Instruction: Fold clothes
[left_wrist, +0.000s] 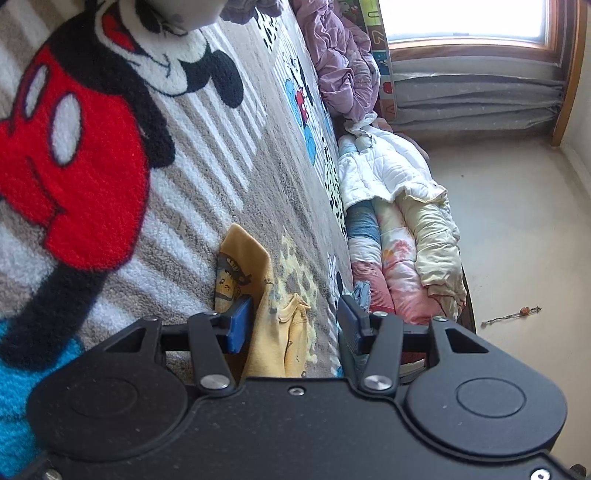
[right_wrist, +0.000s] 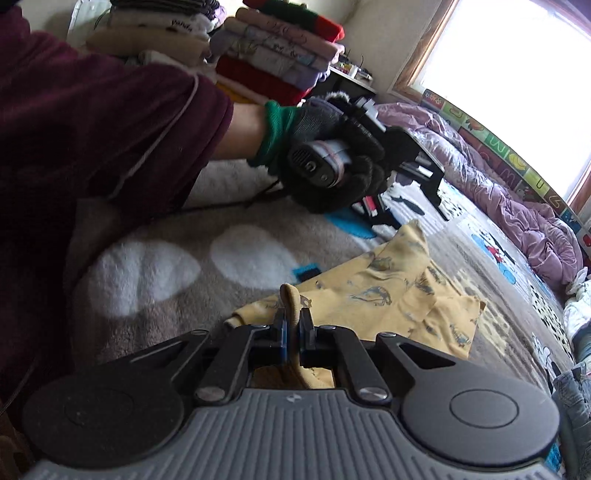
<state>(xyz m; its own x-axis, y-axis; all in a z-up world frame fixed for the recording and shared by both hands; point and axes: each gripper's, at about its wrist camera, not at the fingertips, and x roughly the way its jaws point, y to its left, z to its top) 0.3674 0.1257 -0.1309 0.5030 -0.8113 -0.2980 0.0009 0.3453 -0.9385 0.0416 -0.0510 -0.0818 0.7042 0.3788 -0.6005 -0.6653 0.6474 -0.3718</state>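
Observation:
A yellow printed garment (right_wrist: 391, 295) lies crumpled on the Mickey Mouse rug (right_wrist: 166, 273). My right gripper (right_wrist: 291, 325) is shut on a folded edge of the garment near its near end. My left gripper (left_wrist: 293, 325) is open with blue pads, and the yellow garment (left_wrist: 258, 295) lies on the rug (left_wrist: 207, 155) between and just beyond its fingers. The left gripper also shows in the right wrist view (right_wrist: 402, 155), held in a gloved hand above the rug, beyond the garment.
A purple quilt (right_wrist: 524, 192) lies along the rug's far edge by the window. Rolled and folded bedding (left_wrist: 399, 229) lines the rug's side. Stacks of folded clothes (right_wrist: 273, 51) stand at the back. The person's dark red sleeve (right_wrist: 92, 122) fills the left.

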